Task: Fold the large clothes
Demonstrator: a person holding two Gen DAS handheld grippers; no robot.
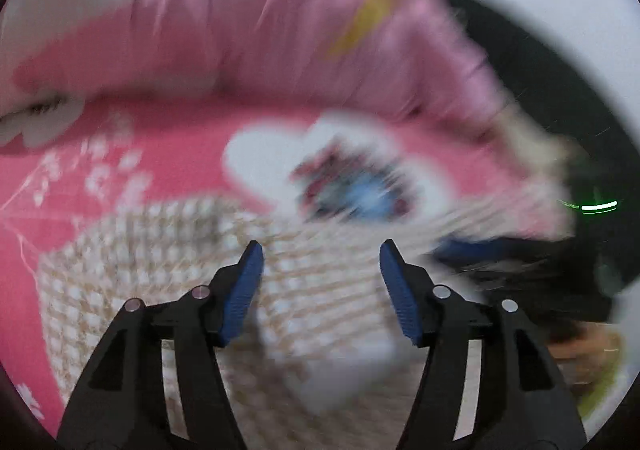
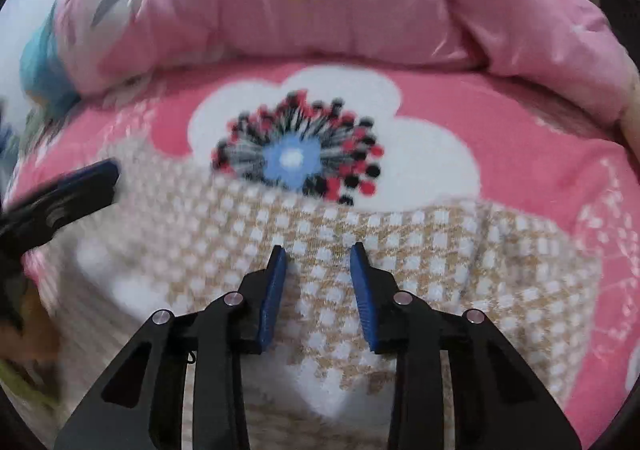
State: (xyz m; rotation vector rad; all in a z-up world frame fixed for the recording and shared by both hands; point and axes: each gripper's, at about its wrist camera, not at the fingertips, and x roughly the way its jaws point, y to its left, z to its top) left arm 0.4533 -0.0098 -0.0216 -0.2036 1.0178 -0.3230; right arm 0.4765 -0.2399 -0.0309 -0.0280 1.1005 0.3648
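Checked garment (image 2: 328,290) in tan and white lies spread beneath both of your grippers, on the pink bedspread (image 2: 520,170), just on the near side of the big white flower (image 2: 340,122) printed there.

Your right gripper (image 2: 318,248) points down at the cloth with its blue fingers (image 2: 274,290) spread a moderate way apart; nothing is pinched between them, and the checked weave shows plainly through the gap. Whether the tips touch the cloth you cannot tell from this view.

Your left gripper (image 1: 320,246) has its fingers (image 1: 244,290) spread wider, also with nothing clamped between them; only the garment (image 1: 320,290) shows in the gap. This view is heavily blurred, so contact with the cloth cannot be read. In the right wrist view the left gripper (image 2: 80,186) appears as a dark smear at the garment's left edge, well to the left of the flower.

The garment's far edge overlaps the near petals of the flower (image 1: 272,158) and stops just short of its blue centre, which is ringed with red and black dots. A paler, plain white patch sits in the garment on the side nearest you.

Beyond the flower, a puffy pink quilt (image 2: 360,10) is bunched along the far side of the bedspread (image 1: 160,130), with a yellow mark on it. In the left wrist view the quilt (image 1: 240,18) curves round to the right of the flower, with a dark area past it.
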